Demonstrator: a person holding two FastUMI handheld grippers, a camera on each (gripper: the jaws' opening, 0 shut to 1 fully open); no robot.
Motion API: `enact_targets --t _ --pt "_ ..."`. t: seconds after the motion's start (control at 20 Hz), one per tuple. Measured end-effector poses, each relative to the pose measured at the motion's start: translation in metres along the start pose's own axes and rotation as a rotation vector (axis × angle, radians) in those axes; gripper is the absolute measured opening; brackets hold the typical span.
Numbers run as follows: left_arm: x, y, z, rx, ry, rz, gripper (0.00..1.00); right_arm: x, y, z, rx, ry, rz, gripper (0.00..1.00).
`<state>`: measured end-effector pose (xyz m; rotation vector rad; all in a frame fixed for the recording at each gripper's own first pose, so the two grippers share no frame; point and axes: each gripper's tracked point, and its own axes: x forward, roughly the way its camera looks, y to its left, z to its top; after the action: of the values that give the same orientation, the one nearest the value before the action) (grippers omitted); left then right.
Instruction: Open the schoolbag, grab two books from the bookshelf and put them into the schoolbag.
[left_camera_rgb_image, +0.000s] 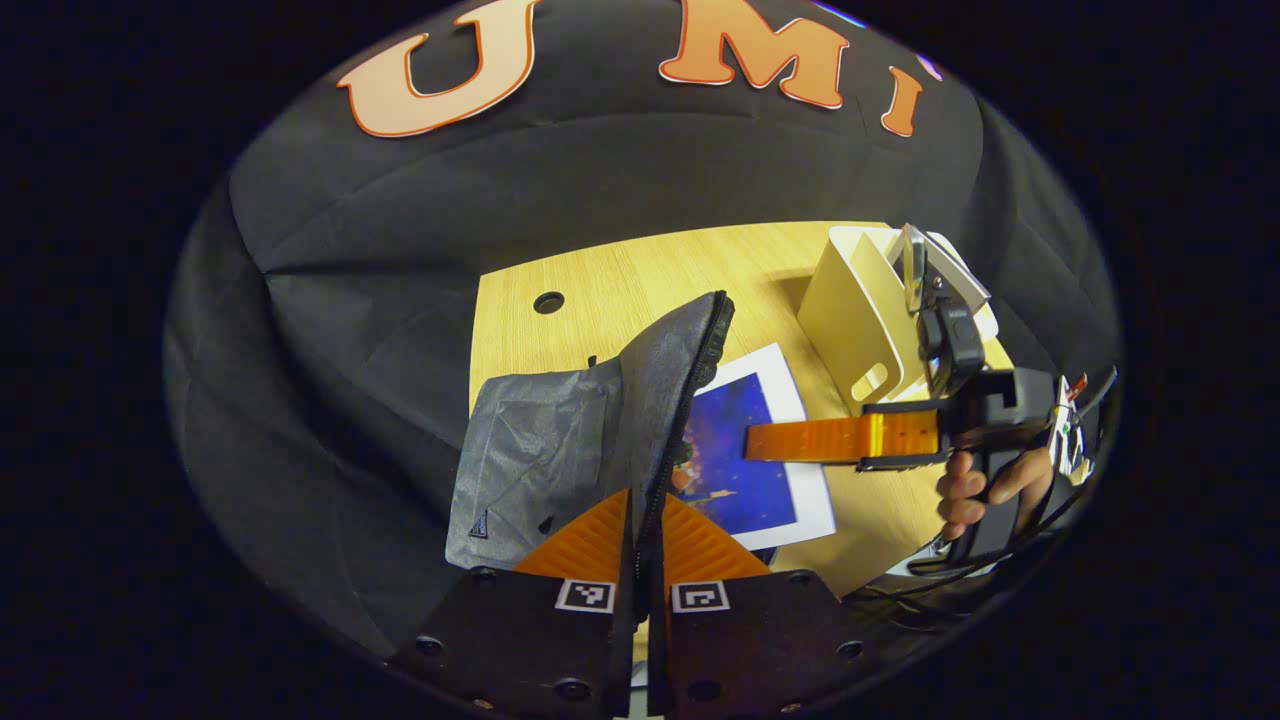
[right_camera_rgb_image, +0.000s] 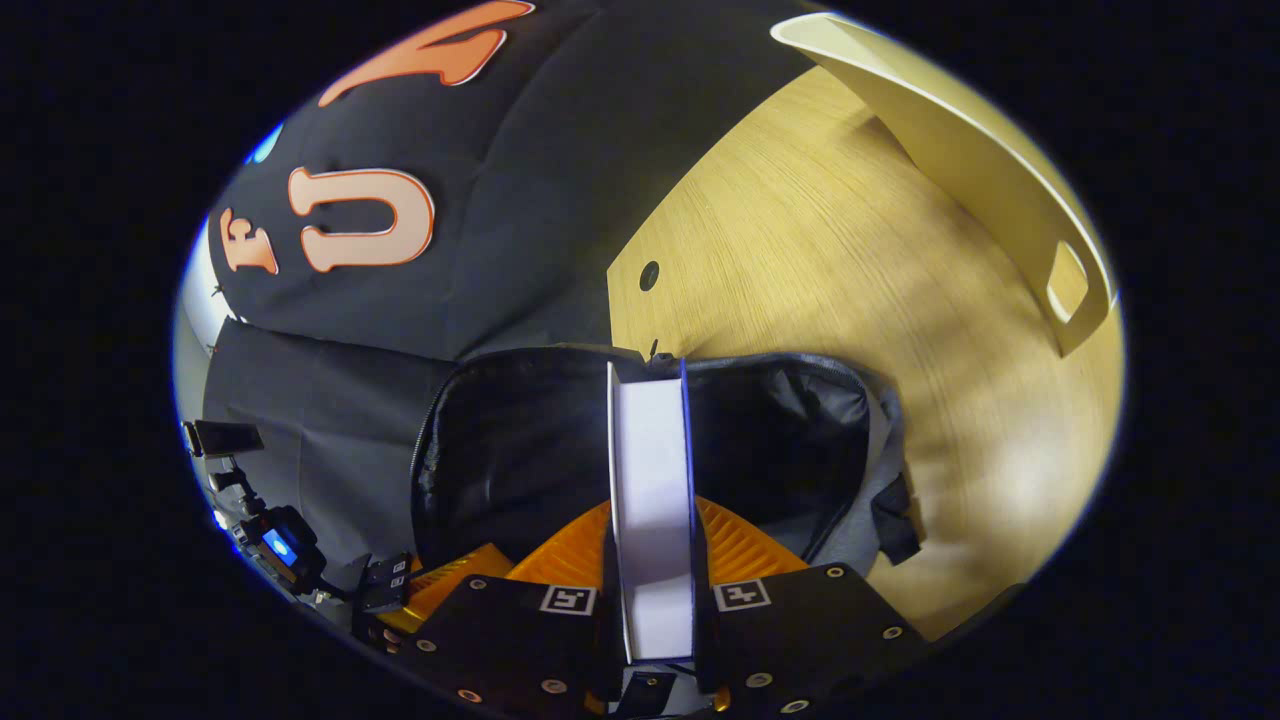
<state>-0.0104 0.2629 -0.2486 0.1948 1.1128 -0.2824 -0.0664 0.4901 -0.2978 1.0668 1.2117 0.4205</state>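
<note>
1. Pinched between the two fingers of the left gripper (left_camera_rgb_image: 646, 535) is the zipper edge of the schoolbag (left_camera_rgb_image: 560, 450); both fingers press on this grey flap and hold it lifted, standing upright above the wooden table (left_camera_rgb_image: 640, 280)
2. Between the fingers of the right gripper (right_camera_rgb_image: 650, 560) stands a book (right_camera_rgb_image: 650, 470), seen edge-on with its white page block toward the camera; both fingers press on its two covers
3. In the right gripper view the schoolbag (right_camera_rgb_image: 520, 450) lies open just beyond the book, and its dark inside shows on both sides of the book; the far end of the book is at the mouth of the bag
4. In the left gripper view the right gripper (left_camera_rgb_image: 790, 440) reaches from the right side, held by a hand (left_camera_rgb_image: 985, 490), and the book (left_camera_rgb_image: 750, 440) shows its blue cover with a white border, partly behind the lifted flap
5. A cream bookshelf (left_camera_rgb_image: 865, 320) stands on the table behind the right gripper, well apart from the bag; in the right gripper view its side wall with a handle hole (right_camera_rgb_image: 1000, 170) is at the upper right
6. A small round hole (left_camera_rgb_image: 548, 302) is in the tabletop near the far edge
</note>
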Motion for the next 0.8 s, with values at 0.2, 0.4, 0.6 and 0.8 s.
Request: enact_targets --t 0.2,0.4,0.6,0.8 --pt "0.003 -0.001 0.001 -0.002 -0.007 -0.01 0.07 0.023 -0.005 -0.01 0.038 -0.038 0.015 0.28" --pt "0.001 -0.006 0.0 -0.018 -0.008 -0.027 0.06 0.036 -0.007 -0.019 0.024 -0.007 -0.008 0.29" --pt "0.003 -0.005 -0.001 -0.018 -0.017 -0.022 0.07 0.028 -0.019 -0.019 -0.065 0.04 -0.105 0.45" --pt "0.003 -0.003 -0.001 -0.016 -0.027 -0.012 0.07 0.002 -0.035 -0.005 -0.194 0.047 -0.222 0.72"
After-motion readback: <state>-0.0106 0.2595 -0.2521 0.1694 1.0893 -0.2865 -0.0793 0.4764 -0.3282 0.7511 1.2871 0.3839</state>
